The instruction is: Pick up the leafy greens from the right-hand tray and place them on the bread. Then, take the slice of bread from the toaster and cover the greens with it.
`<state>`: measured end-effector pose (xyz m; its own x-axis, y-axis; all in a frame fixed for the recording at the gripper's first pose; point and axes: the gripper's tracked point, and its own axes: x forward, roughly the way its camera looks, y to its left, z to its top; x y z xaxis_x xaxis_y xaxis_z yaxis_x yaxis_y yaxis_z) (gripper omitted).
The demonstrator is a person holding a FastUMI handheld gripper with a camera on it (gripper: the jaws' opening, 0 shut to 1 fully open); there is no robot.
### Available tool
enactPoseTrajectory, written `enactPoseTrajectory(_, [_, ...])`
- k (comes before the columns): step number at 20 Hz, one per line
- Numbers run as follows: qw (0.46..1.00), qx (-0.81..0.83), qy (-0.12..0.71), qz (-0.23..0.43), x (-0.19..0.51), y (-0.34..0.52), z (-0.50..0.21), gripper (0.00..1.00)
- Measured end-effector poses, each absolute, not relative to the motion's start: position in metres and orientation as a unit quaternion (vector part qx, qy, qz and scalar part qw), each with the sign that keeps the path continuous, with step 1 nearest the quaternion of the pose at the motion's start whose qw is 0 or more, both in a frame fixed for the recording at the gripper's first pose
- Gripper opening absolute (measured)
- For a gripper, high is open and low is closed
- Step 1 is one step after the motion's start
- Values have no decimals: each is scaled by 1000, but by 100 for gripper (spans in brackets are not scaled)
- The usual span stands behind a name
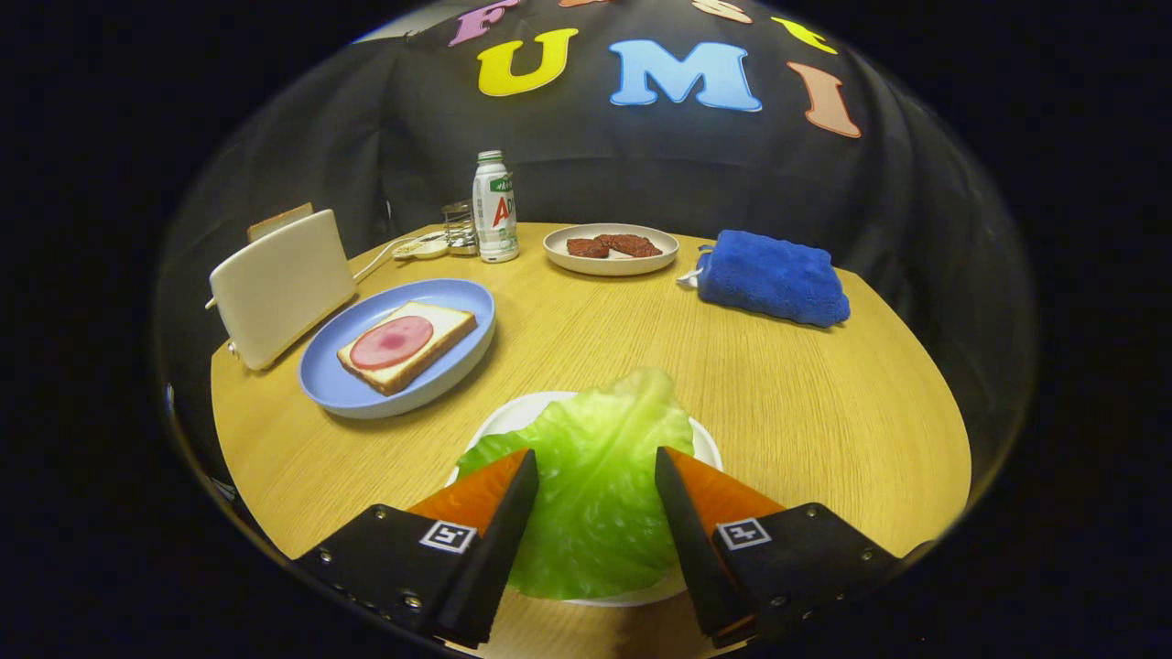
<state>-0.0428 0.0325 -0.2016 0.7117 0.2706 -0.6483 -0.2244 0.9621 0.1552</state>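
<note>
Gripper [595, 476] jaws wide apart, fingers straddling the lettuce leaf [595, 485], which lies on a white plate [705, 444]; can't tell if the pads touch it. At 10 o'clock: blue plate [366, 398] with bread slice [444, 325] topped by ham [392, 341]. Toaster [279, 284] just beyond, slice [279, 220] sticking out. Far side: bottle [494, 209] at 11, meat plate [611, 249] at 12, blue towel [774, 277] at 1.

Round wooden bench [732, 384] carries a white plate [513, 416] at 6 o'clock, blue plate [366, 389] and toaster [279, 286] at 9–10, bottle [494, 209] and meat dish [611, 261] at 12, blue cloth [774, 277] at 2.
</note>
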Motion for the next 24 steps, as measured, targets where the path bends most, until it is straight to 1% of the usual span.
enactPoseTrajectory(1, [925,31,355,130,-43,31,-204,32])
enactPoseTrajectory(2, [925,21,355,131,-42,31,-206,29])
enactPoseTrajectory(4, [927,16,351,132,-42,34,-204,29])
enactPoseTrajectory(5, [929,34,348,120,-38,35,-204,29])
enactPoseTrajectory(6, [928,32,350,122,-41,38,-205,1])
enactPoseTrajectory(11, [934,30,335,122,-45,35,-197,1])
enactPoseTrajectory(17, [956,33,269,113,-46,35,-174,1])
enactPoseTrajectory(20, [961,47,248,117,-43,49,-159,1])
enactPoseTrajectory(24, [965,46,217,141,-32,81,-124,1])
